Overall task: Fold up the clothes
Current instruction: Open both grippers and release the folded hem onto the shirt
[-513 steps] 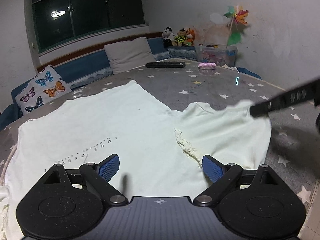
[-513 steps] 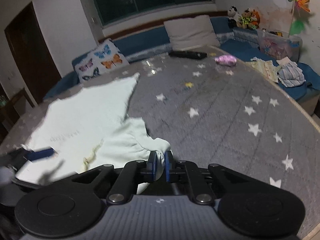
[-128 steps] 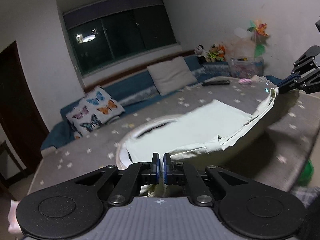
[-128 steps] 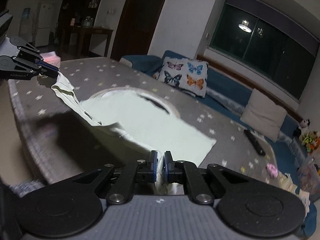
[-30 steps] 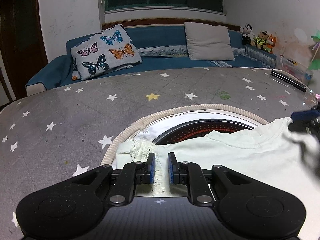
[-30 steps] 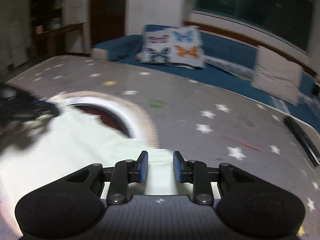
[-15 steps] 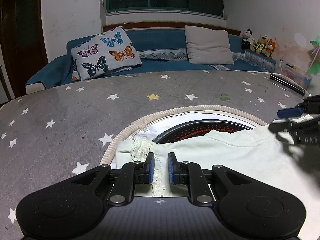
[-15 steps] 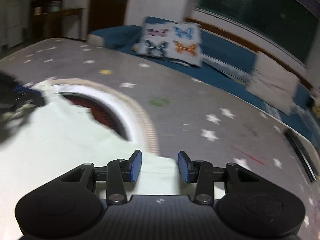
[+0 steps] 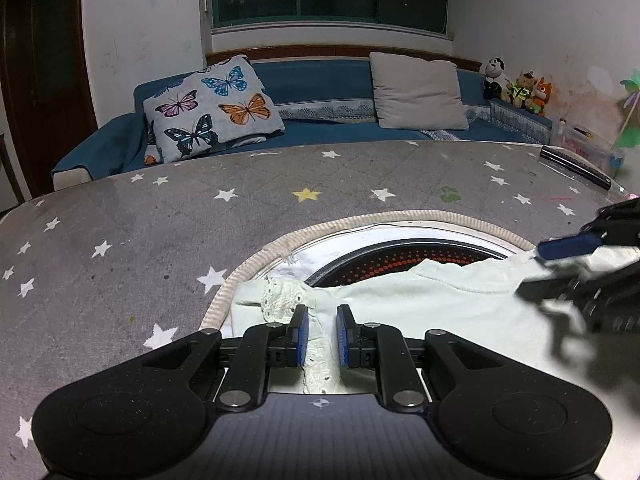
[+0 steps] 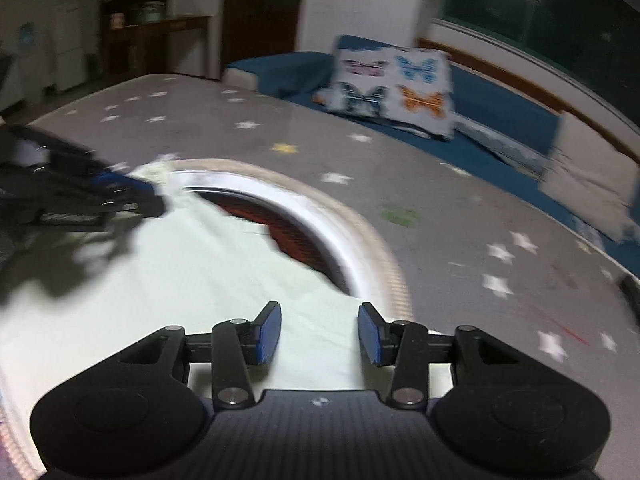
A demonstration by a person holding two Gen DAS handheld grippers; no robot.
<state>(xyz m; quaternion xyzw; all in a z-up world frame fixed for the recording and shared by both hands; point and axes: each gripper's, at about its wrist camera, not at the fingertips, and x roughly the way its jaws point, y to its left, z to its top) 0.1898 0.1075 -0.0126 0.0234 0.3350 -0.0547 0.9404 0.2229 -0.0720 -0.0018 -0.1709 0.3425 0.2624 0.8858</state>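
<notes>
Pale green shirt (image 9: pixel 440 300) lies low centre on the starred table (image 9: pixel 120 240), limp and light. Left hand-held gripper (image 9: pixel 322 336) straddles the lace trim, barely parted; right hand-held gripper (image 10: pixel 319 334) is spread, cloth loose between. Best held at hem corners.
</notes>
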